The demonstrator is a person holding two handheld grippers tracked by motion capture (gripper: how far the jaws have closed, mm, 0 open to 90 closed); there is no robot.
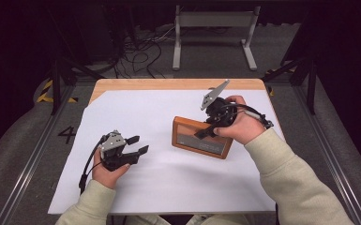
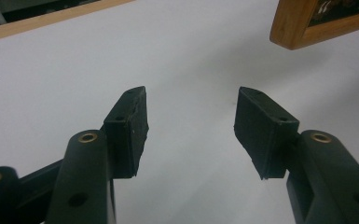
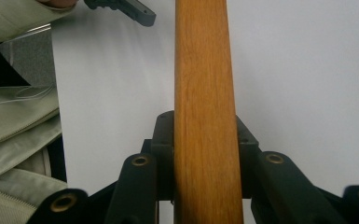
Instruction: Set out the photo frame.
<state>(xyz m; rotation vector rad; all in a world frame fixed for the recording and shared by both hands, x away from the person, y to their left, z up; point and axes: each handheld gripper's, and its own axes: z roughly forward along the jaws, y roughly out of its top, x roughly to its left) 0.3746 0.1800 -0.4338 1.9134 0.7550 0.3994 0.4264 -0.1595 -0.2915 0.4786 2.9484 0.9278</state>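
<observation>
A wooden picture frame point(image 1: 200, 137) with a dark panel is held over the white sheet right of centre. My right gripper point(image 1: 207, 131) is shut on its upper edge. In the right gripper view the frame's wooden edge point(image 3: 205, 84) runs straight up between the pads of my right gripper point(image 3: 205, 135), which press on both its sides. My left gripper point(image 1: 138, 144) rests low over the sheet at the left, open, pointing right toward the frame. In the left gripper view my left gripper point(image 2: 191, 112) has bare sheet between its jaws, and a corner of the frame point(image 2: 303, 28) shows at the top right.
A white sheet point(image 1: 169, 178) covers the wooden table point(image 1: 169, 84). On the floor beyond stand a grey metal stand point(image 1: 213, 21) and loose cables point(image 1: 140, 51). Metal rails point(image 1: 28, 159) run along both sides of the table. A light sleeve point(image 3: 14, 121) shows in the right gripper view.
</observation>
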